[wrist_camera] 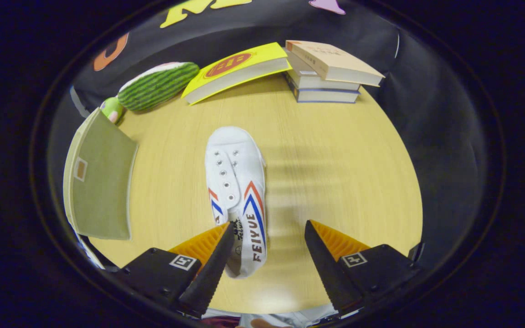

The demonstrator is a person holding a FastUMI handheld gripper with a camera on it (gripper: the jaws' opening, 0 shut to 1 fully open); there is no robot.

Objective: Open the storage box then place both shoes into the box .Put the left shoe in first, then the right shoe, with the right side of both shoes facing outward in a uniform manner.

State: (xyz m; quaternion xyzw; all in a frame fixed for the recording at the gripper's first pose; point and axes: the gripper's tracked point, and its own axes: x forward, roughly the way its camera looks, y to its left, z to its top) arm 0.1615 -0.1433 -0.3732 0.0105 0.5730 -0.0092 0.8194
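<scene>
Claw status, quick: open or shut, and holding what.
Claw: open, holding nothing; the heel of the white shoe lies between its fingers, close against the left one, clear of the right.

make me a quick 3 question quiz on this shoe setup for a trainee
1. True or false: the gripper is shut on the white shoe.
2. What leans on the stack of books? A) yellow book B) watermelon toy C) green box panel
3. Fill in: the shoe's heel lies between the two ____.

Key:
1. False: the fingers are open.
2. A, the yellow book.
3. fingers
</scene>
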